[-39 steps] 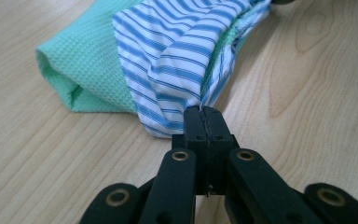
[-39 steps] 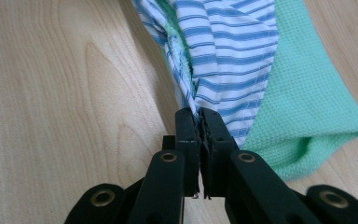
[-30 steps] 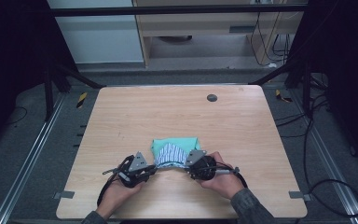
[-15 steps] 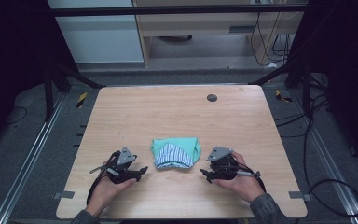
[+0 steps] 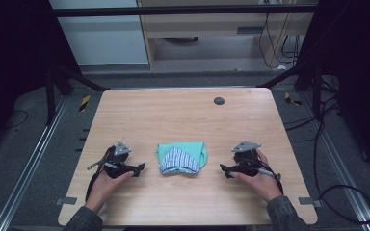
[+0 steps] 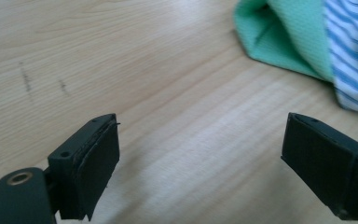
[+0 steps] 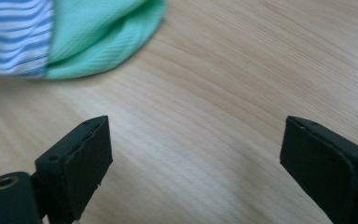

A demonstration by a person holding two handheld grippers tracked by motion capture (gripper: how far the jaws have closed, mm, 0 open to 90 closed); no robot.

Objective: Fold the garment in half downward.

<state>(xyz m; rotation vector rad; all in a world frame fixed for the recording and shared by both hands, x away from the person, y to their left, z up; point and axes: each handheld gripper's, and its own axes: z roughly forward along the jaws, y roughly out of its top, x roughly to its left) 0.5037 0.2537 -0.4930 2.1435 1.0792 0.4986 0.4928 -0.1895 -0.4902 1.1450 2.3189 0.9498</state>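
A folded cloth [image 5: 181, 157], mint green with a blue-and-white striped panel on top, lies on the wooden table [image 5: 183, 115] near its front middle. My left gripper [image 5: 138, 169] rests on the table to the cloth's left, open and holding nothing. In the left gripper view [image 6: 200, 163] its jaws stand wide apart over bare wood, the cloth [image 6: 303, 42] at the upper right. My right gripper [image 5: 225, 171] sits to the cloth's right, also open and holding nothing. The right gripper view [image 7: 196, 163] shows the cloth [image 7: 74, 32] at its upper left.
A small dark round disc [image 5: 218, 100] sits in the table's far side. Metal frame rails run along both sides of the table, and cables lie on the floor at the right. Cabinets stand behind the table.
Both grippers have let go of the cloth and drawn apart, left one to the left, right one to the right. The cloth stays folded where it was.
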